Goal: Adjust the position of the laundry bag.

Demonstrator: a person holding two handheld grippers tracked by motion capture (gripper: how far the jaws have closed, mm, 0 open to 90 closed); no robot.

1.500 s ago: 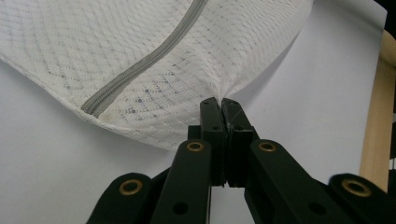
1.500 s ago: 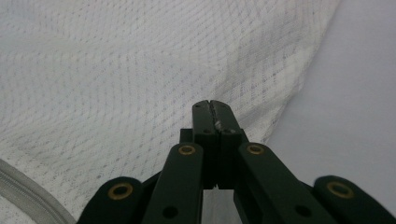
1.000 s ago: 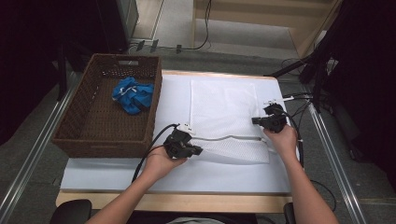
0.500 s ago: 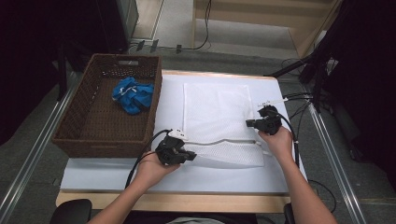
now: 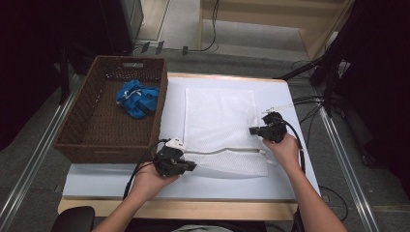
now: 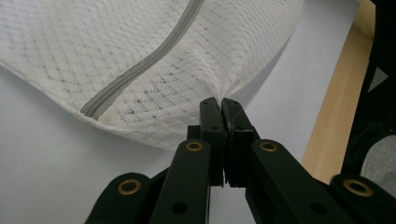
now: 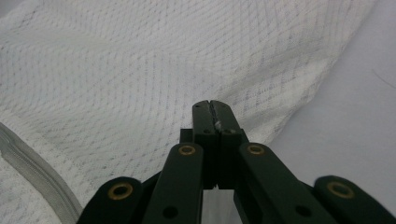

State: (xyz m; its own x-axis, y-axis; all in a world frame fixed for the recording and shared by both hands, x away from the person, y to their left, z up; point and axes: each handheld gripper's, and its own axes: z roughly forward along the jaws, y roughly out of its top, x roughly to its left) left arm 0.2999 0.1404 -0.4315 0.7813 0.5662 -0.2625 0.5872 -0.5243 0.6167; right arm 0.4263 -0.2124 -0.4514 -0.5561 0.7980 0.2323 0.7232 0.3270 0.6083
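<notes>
lying white mesh bag (image 5: 218,126), grey-zippered

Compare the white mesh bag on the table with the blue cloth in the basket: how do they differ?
The mesh bag is white and large; the blue cloth is much smaller. The bag lies spread out on the white table cover, its near edge folded over, while the cloth sits bunched up inside the brown wicker basket. The left gripper and right gripper each pinch the bag; nothing holds the cloth. Both are soft fabric.
</notes>
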